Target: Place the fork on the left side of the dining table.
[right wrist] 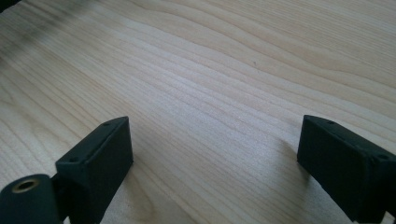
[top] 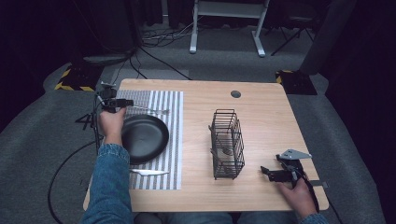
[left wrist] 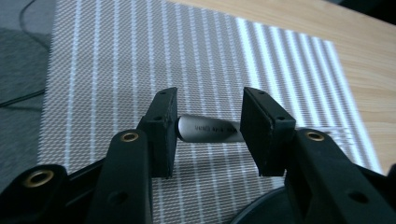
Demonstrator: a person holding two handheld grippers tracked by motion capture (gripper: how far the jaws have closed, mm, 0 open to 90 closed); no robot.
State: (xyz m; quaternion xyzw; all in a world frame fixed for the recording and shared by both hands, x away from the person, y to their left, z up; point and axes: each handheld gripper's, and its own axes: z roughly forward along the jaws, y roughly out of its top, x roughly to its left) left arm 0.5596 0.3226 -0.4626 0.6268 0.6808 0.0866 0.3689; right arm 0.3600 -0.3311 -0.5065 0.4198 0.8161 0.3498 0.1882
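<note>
The left gripper (left wrist: 208,128) stands with its jaws parted around the handle end of a fork (left wrist: 210,131) that lies flat on the striped placemat (left wrist: 116,56) beyond the black plate (top: 144,136), the pads seemingly clear of the metal, so the fork looks set down; the right gripper (right wrist: 215,158) rests spread wide and empty over the bare wooden table (right wrist: 210,70). A knife (top: 148,172) already lies on the mat's near side; the wire basket (top: 227,144) seems to hold a piece more, so the place setting looks partly done.

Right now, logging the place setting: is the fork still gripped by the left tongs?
Released: the left tongs stand open, fork handle lying between them on the placemat.
</note>
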